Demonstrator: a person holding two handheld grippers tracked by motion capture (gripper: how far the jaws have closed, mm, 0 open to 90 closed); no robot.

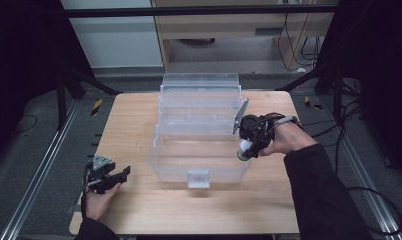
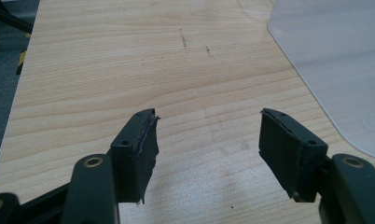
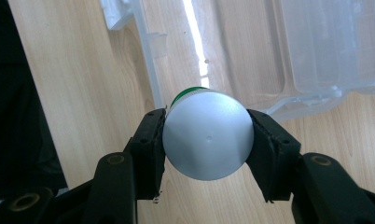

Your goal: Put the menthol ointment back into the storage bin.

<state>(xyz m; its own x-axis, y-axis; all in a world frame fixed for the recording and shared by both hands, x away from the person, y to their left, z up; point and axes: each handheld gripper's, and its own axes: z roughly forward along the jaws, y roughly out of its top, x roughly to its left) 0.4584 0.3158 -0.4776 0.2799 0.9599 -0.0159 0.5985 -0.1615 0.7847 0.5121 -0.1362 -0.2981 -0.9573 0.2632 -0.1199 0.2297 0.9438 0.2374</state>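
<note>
A clear plastic box (image 1: pixel 199 160) with its lid raised stands in the middle of the wooden table (image 1: pixel 139 210). My right gripper (image 1: pixel 245 149) hovers at the box's right front corner, shut on a small can with a silver end and a green band (image 3: pixel 207 134). In the right gripper view both pads press the can's sides above the box rim (image 3: pixel 148 70). My left gripper (image 1: pixel 120 175) rests low at the table's front left, open, with bare wood between its fingers (image 2: pixel 139 144). A corner of the box (image 2: pixel 335 60) lies to its right.
Metal rails (image 1: pixel 34 180) run along both sides of the table. Cables (image 1: pixel 369 200) trail on the floor at the right. A wooden cabinet (image 1: pixel 229 30) stands behind the table. Bare wood lies in front of the box.
</note>
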